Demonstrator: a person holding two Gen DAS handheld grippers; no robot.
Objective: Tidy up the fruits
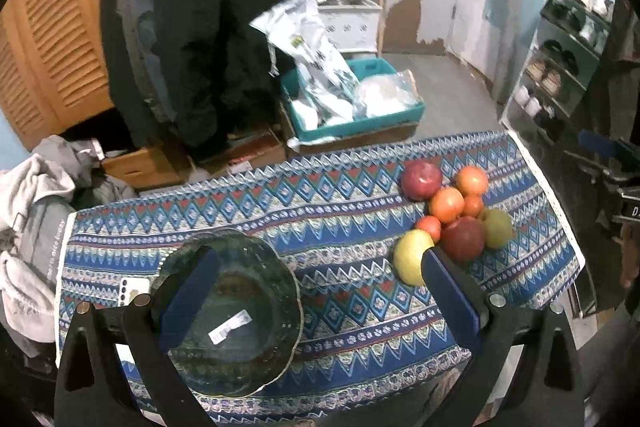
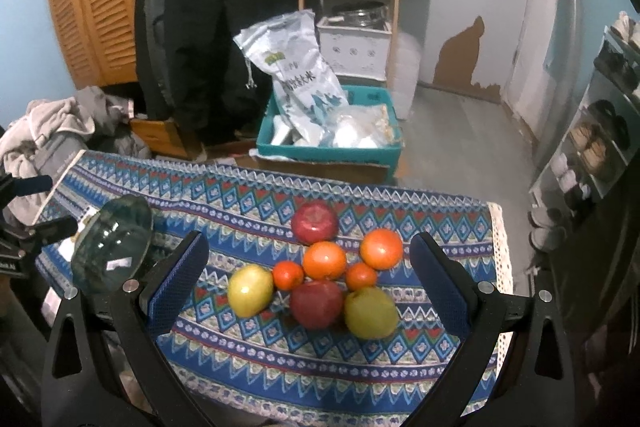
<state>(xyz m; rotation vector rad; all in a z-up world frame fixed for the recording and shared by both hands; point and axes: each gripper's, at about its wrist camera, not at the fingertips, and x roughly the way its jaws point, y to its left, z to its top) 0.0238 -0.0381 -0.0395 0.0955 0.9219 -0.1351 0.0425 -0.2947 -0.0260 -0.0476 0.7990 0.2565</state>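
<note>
On patterned cloth (image 2: 360, 367), fruit cluster (image 2: 320, 279), bowl (image 1: 232, 311) upright

We found both views dim, under flat, cool indoor light without hard shadows. Fisheye distortion bent the edges and left black corners. Slight blur softened the fruit (image 2: 320, 279). Faint glare sat on the glass bowl (image 1: 230, 311).

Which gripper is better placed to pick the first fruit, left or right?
Probably the right. The right gripper hangs open directly above the fruit cluster, while the left gripper hangs open over the glass bowl, with the fruit off to its side.
</note>
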